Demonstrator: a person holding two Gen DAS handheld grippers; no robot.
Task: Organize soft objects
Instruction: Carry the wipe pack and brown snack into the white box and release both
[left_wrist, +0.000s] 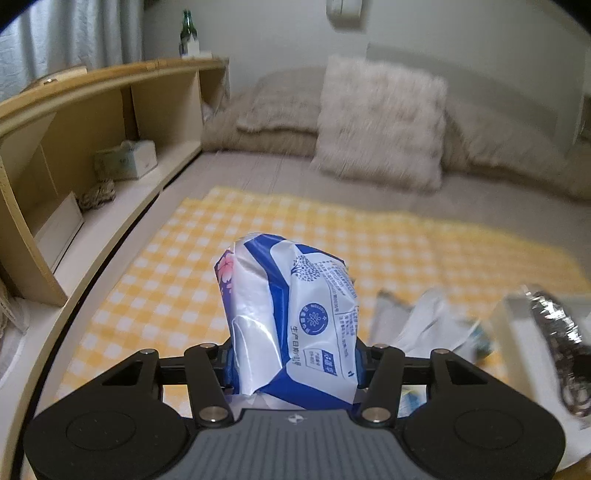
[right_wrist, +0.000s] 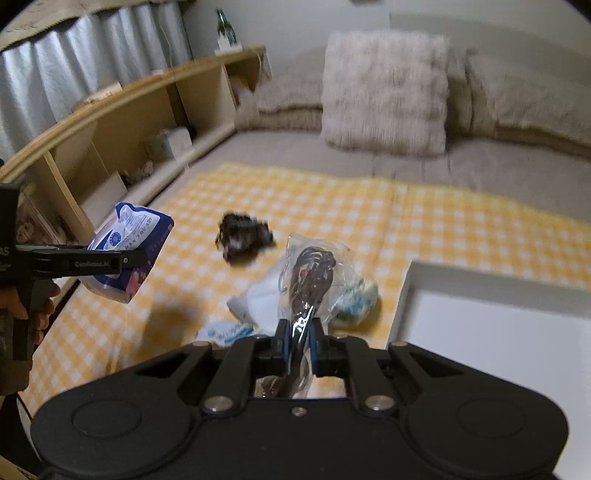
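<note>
Left claw (left_wrist: 291, 363) is squeezing a blue and white soft pack (left_wrist: 291, 317), holding it up over the yellow checked cloth (left_wrist: 155, 280). Right claw (right_wrist: 295, 341) is pinching a clear bag (right_wrist: 314, 273) beside the white box (right_wrist: 480, 325).

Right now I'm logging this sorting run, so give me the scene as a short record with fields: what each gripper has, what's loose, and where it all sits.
left gripper: shut on blue-and-white pack, held above the cloth
right gripper: shut on clear bag with dark contents
loose on cloth: dark bundle; small light-blue packet
surface: yellow checked cloth on a bed
container: white box, at right, on the cloth
background: fluffy pillow; wooden shelf at left
</note>
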